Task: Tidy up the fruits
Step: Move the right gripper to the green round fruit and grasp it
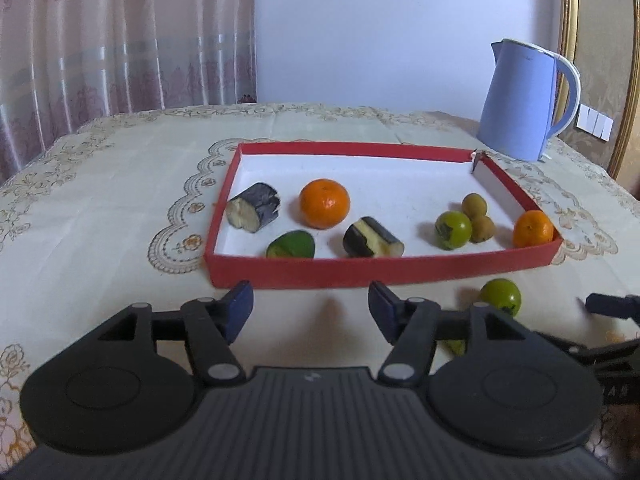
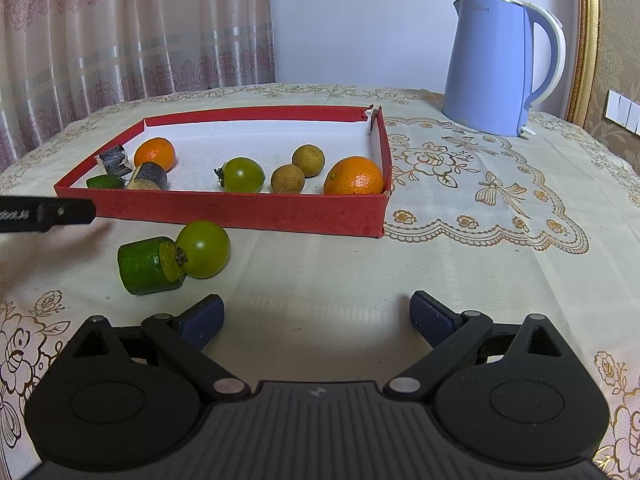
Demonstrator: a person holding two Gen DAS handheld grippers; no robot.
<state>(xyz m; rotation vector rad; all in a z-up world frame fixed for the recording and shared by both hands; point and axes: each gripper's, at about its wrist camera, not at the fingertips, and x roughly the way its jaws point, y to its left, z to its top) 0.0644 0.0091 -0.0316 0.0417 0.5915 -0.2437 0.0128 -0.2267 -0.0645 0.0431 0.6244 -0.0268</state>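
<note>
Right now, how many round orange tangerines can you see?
2, both inside the shallow red cardboard tray: one round orange tangerine near its far-left end, the other in its near-right corner. None seems hidden.

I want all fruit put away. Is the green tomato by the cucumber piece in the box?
Out. The green tomato lies on the tablecloth before the red box.

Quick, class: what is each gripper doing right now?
Left gripper: open, holding nothing.
Right gripper: open, holding nothing.

The left gripper (image 1: 310, 304) has its jaws partly apart with nothing between them. The right gripper (image 2: 316, 320) has its jaws wide apart, also empty.
</note>
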